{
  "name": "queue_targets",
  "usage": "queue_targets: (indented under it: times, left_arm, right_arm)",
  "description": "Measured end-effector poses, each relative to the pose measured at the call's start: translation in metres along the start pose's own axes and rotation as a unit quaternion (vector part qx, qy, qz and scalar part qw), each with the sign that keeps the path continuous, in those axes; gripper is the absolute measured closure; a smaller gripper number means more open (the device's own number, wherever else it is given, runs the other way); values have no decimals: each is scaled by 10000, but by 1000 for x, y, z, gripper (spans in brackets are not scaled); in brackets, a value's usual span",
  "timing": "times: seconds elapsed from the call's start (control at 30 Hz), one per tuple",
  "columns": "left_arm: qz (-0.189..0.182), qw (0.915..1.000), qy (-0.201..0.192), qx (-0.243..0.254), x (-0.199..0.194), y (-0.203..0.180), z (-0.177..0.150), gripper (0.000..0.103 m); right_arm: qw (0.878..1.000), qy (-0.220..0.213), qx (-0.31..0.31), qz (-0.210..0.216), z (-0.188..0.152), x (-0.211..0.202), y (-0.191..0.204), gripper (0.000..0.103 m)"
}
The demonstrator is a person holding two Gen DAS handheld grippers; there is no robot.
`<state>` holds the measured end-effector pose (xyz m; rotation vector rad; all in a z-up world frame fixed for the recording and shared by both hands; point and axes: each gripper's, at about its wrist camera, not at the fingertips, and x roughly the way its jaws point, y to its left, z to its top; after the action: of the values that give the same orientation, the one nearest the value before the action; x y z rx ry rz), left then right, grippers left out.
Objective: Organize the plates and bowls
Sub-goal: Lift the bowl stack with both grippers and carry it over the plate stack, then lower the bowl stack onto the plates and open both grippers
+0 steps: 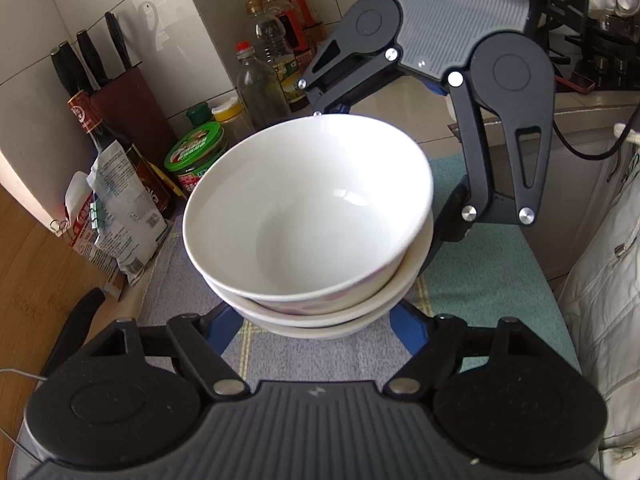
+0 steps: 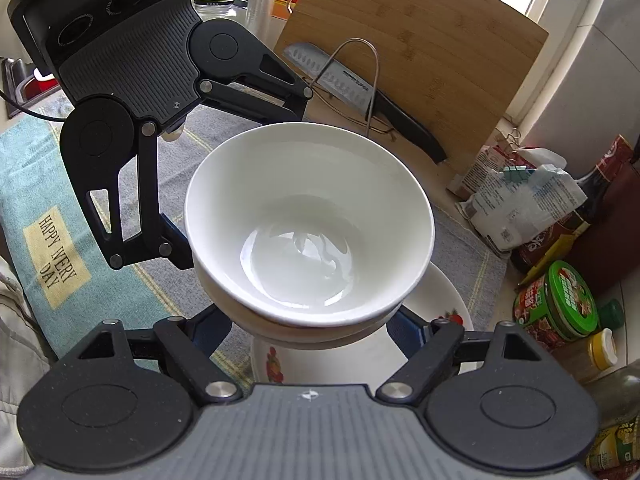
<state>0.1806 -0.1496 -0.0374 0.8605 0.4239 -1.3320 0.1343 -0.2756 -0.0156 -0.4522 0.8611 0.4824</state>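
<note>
A stack of three white bowls hangs between my two grippers, which face each other across it. In the left wrist view my left gripper is shut on the lower bowls, its blue fingers pressed against both sides. My right gripper grips the same stack from the opposite side, shut on it the same way. A white plate with red flower print lies on the cloth below the stack, partly hidden by it. Each view shows the other gripper's black linkage beyond the bowls.
A blue and grey towel covers the counter. Oil bottles, a green-lidded jar, a knife block and paper bags crowd the tiled corner. A bamboo cutting board and a cleaver on a wire stand lean behind.
</note>
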Motion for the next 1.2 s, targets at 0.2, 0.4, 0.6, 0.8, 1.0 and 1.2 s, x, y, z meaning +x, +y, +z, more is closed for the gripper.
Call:
queue_targets:
  times: [0.2,0.4,0.6,0.8,1.0,1.2]
  left_arm:
    - [-59,9999,-46,94,31,6,23,22]
    - [-152,9999,25,41,53,11,29,22]
    - [-235,9996,137,-27,66,13,27,22]
    - [-321,9992,175,-150,68,15,24,22]
    - [-422,9987,194,-209,73,18,24,22]
    - [-437,9987,172,-218,74,20,25,22]
  right_arm:
    - [9998,52,103,-143,-20,-6,-27,16]
    - [9996,136,210,-94,-31,7,-46,16]
    - [9993,199,309,69,-38,21,-56,16]
    - [9991,245,316,168,-37,26,-58,16]
    - [9987,274,358,231,-39,29,-58,16]
    - [9985,282,409,227,-38,29,-60,16]
